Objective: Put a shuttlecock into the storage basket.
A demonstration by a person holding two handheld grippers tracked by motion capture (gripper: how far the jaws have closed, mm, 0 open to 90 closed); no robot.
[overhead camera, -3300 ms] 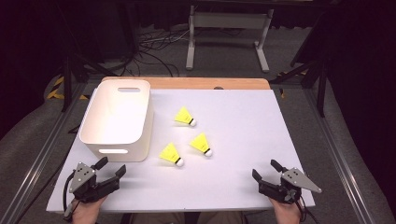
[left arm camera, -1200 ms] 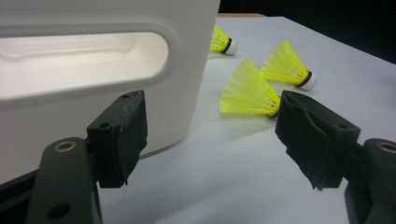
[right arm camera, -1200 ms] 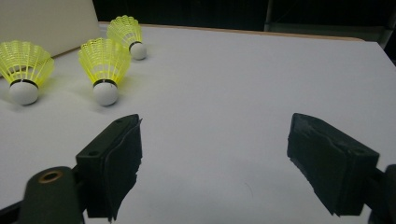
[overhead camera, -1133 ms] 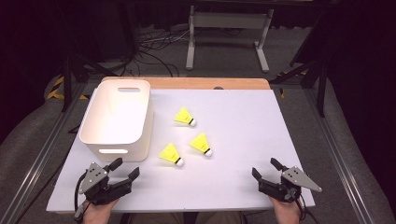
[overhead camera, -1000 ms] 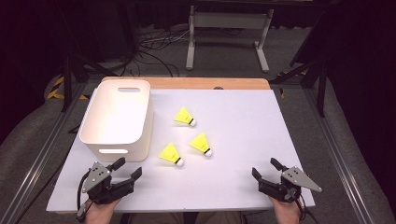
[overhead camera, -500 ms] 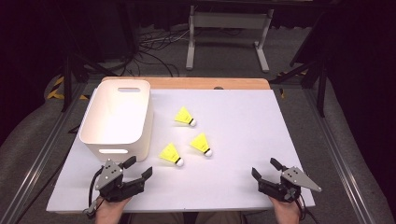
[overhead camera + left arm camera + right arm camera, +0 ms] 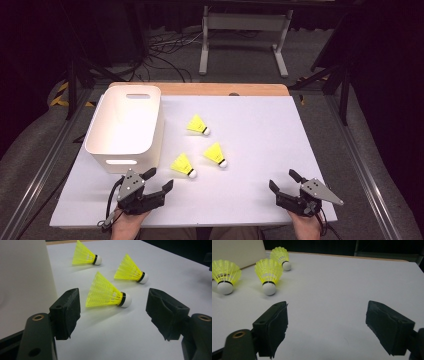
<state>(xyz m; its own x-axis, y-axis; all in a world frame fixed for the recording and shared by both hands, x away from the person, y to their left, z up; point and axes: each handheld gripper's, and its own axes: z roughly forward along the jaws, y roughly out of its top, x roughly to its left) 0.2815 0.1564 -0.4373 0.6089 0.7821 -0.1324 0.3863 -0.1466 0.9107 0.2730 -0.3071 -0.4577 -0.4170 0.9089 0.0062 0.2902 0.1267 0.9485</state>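
Sliding rightward from the near-left corner, the left gripper (image 7: 159, 180) now has its wide-open, empty jaws framing the nearest shuttlecock (image 7: 108, 293) just ahead, likely the first pick for the white bin (image 7: 125, 125) beside it. Farther right, the right gripper (image 7: 283, 180) waits open and empty.

White bin (image 7: 125, 127), grey stand (image 7: 243, 30)

No lettering, number, brand or sign can be read on anything here: the three yellow shuttlecocks, such as the nearest one (image 7: 107, 293), carry plain black bands, the white bin (image 7: 125, 125) has bare walls, and the gripper jaws seem unmarked, though dim light may hide fine print
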